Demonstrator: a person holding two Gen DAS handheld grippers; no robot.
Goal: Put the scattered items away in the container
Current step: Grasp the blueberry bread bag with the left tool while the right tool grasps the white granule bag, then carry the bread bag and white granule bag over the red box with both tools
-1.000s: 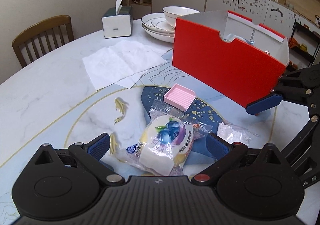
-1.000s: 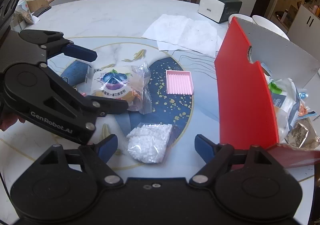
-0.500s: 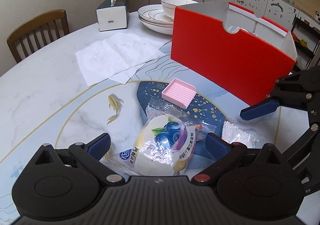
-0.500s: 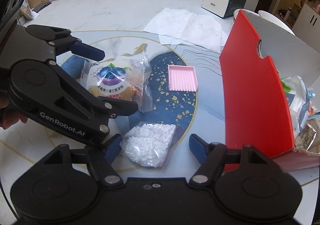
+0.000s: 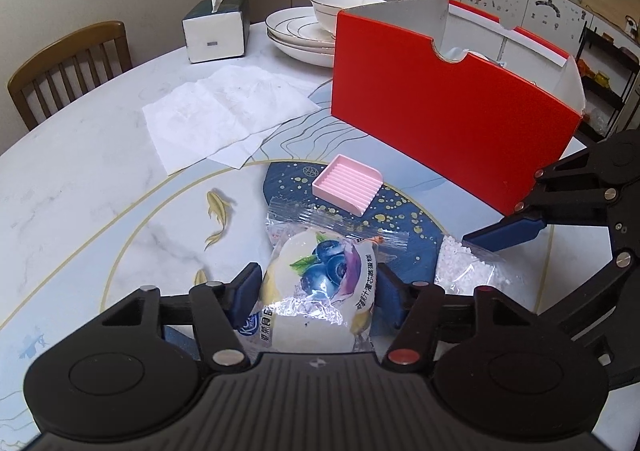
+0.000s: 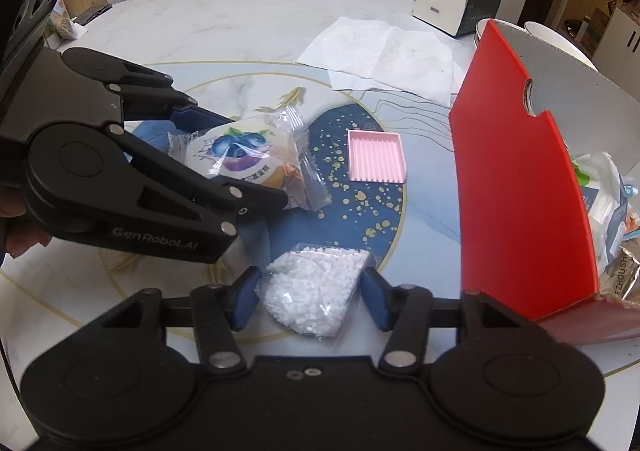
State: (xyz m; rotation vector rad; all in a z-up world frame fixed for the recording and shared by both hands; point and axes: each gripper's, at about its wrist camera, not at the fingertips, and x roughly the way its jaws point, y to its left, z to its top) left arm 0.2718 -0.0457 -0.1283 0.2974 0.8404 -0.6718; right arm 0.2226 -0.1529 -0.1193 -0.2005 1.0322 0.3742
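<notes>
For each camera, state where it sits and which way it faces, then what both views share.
Left wrist: on the left gripper, looking forward across the table at the blueberry snack pack between its fingers and the red container; the right gripper enters on the right.
Right wrist: on the right gripper, facing the bag of white pellets; the left gripper is on the left.
Shared: snack pack, pellets, pink tray, container.

The round marble table (image 5: 72,171) carried a snack packet (image 5: 320,291) between the left fingers. A bag of white beads (image 6: 312,291) lay between the right fingers. Beyond them sat a pink tray (image 5: 346,189), red box (image 5: 448,127) and paper napkins (image 5: 224,111).
</notes>
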